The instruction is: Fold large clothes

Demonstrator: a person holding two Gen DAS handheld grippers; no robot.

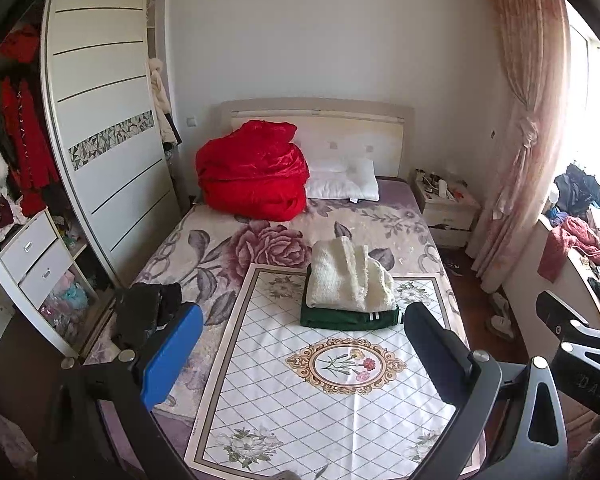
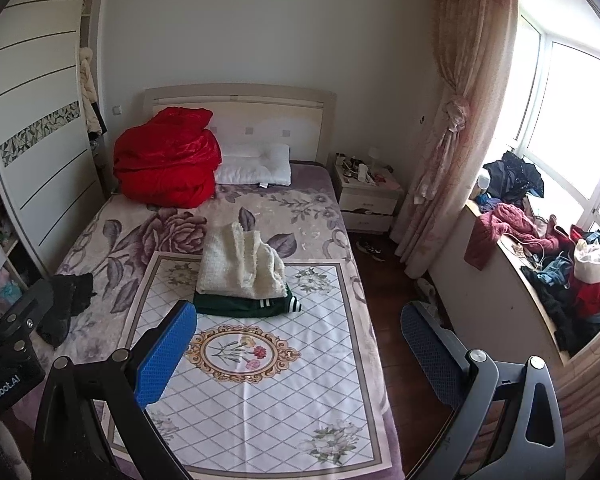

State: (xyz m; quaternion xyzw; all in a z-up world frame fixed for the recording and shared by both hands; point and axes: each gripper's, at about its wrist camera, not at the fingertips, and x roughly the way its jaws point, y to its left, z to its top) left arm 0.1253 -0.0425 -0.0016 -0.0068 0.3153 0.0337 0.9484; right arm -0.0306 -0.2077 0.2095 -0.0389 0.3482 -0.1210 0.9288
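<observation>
A folded cream fleece garment [image 1: 350, 276] lies on top of a folded dark green garment with white stripes [image 1: 350, 317], both on a white patterned cloth [image 1: 320, 400] spread over the bed. They also show in the right wrist view: the fleece [image 2: 240, 266], the green garment [image 2: 244, 307], the cloth [image 2: 260, 400]. A crumpled black garment [image 1: 146, 312] lies on the bed's left side, and it also shows in the right wrist view [image 2: 66, 306]. My left gripper [image 1: 304, 354] is open and empty, above the cloth, short of the stack. My right gripper [image 2: 298, 354] is open and empty, over the bed's right edge.
A red quilt [image 1: 252, 172] and white pillow [image 1: 342, 182] lie at the head of the bed. An open wardrobe [image 1: 100, 120] stands at left. A nightstand [image 2: 366, 196], curtain [image 2: 460, 120] and a cluttered window ledge with clothes [image 2: 560, 264] are at right.
</observation>
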